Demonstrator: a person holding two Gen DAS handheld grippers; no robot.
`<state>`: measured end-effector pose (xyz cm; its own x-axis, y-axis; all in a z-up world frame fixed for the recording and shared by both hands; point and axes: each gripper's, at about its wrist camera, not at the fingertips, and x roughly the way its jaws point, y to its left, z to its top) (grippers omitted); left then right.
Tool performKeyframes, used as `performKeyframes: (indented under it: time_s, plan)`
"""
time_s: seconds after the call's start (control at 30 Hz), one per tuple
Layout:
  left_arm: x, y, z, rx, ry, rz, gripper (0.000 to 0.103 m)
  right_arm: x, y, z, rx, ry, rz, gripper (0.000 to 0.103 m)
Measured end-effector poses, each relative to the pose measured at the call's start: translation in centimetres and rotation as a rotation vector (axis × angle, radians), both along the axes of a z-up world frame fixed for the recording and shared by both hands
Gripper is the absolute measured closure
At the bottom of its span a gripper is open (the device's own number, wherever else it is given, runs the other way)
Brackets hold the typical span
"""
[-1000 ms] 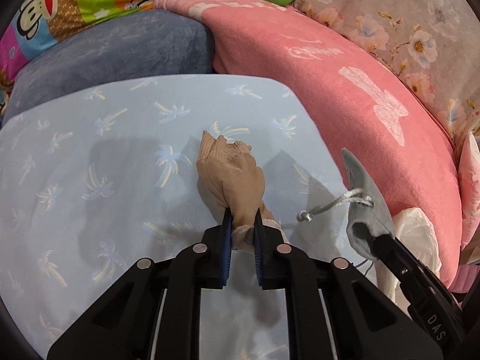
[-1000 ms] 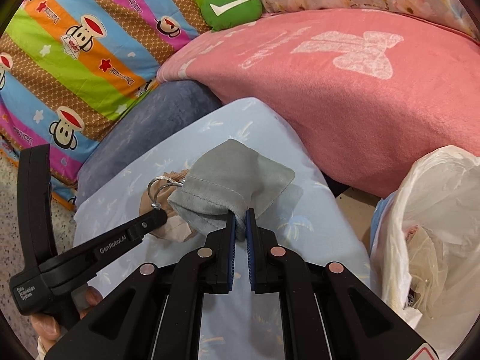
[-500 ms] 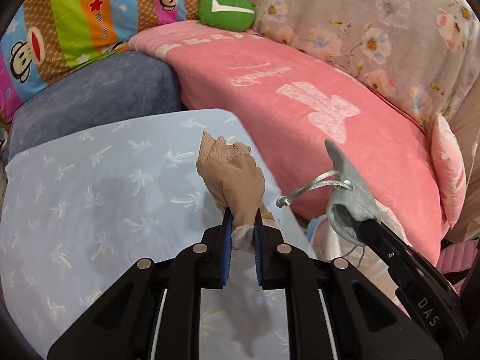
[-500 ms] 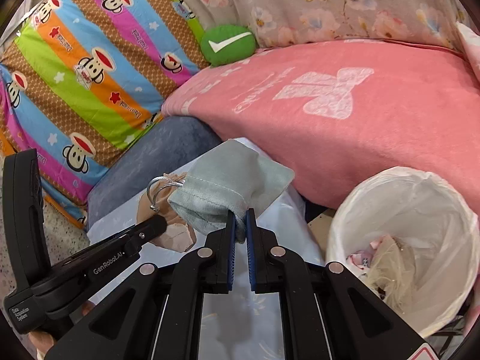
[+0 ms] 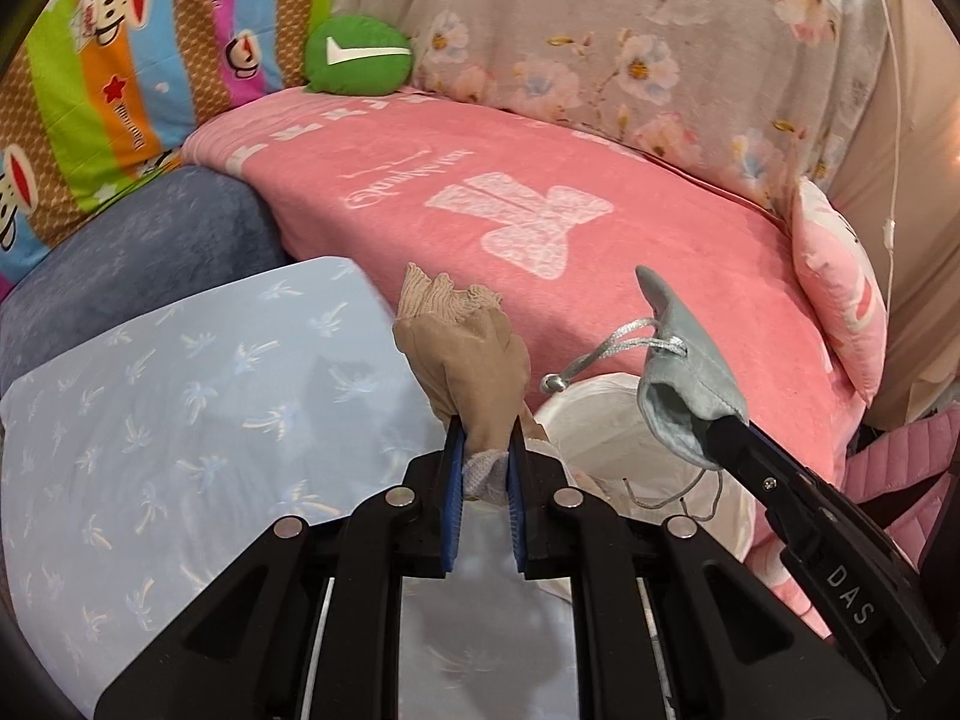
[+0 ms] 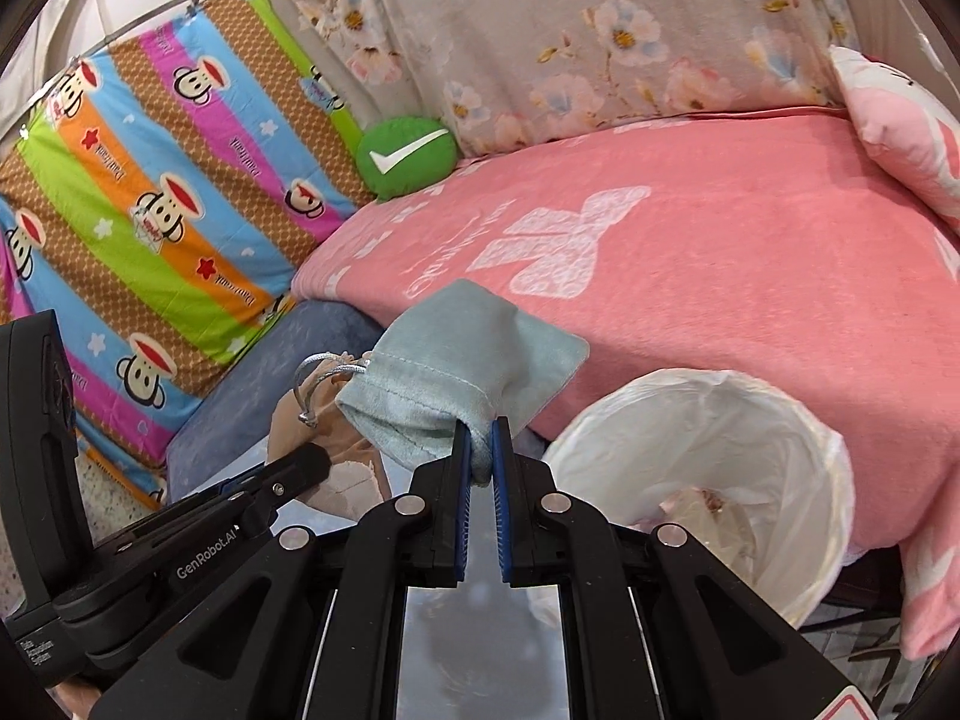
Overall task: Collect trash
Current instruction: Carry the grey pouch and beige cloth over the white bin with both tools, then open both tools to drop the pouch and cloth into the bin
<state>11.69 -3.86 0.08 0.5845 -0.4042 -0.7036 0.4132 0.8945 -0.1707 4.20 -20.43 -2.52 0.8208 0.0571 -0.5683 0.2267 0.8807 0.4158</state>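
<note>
Beside one white-lined round bin (image 6: 708,468), the left gripper (image 5: 485,468) clamps one crumpled beige stocking (image 5: 468,360), possibly a sock, and the right gripper (image 6: 478,450) pinches one grey-blue drawstring pouch (image 6: 456,378).

Right gripper pinching a grey pouch beside the bin

The right gripper (image 6: 478,447) clamps a grey drawstring pouch (image 6: 462,372) held up before the pink blanket (image 6: 720,276). A white-lined trash bin (image 6: 774,420) sits lower right with scraps inside. At left, the left gripper (image 6: 312,462) holds a beige stocking (image 6: 294,420)
</note>
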Motion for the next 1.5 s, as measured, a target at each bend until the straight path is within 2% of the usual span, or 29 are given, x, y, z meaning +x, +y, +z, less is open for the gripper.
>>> performKeyframes:
  time_s: [0.43, 0.8, 1.2, 1.5]
  plan:
    - [-2.5, -5.4, 0.1, 0.026, -0.019, -0.126, 0.090, -3.7, -5.8, -0.6, 0.009, 0.000, -0.115, 0.096]
    - [-2.9, -8.7, -0.9, 0.038, 0.002, -0.194, 0.090, -5.3, -8.5, -1.8, 0.008, 0.031, -0.190, 0.096]
    - [-3.0, -11.2, -2.4, 0.054, 0.039, -0.253, 0.090, -5.6, -9.7, -2.2, 0.003, 0.047, -0.228, 0.096]
    - [-2.4, -11.3, -3.2, 0.050, 0.073, -0.255, 0.089, -5.3, -10.1, -2.5, 0.006, 0.053, -0.232, 0.096]
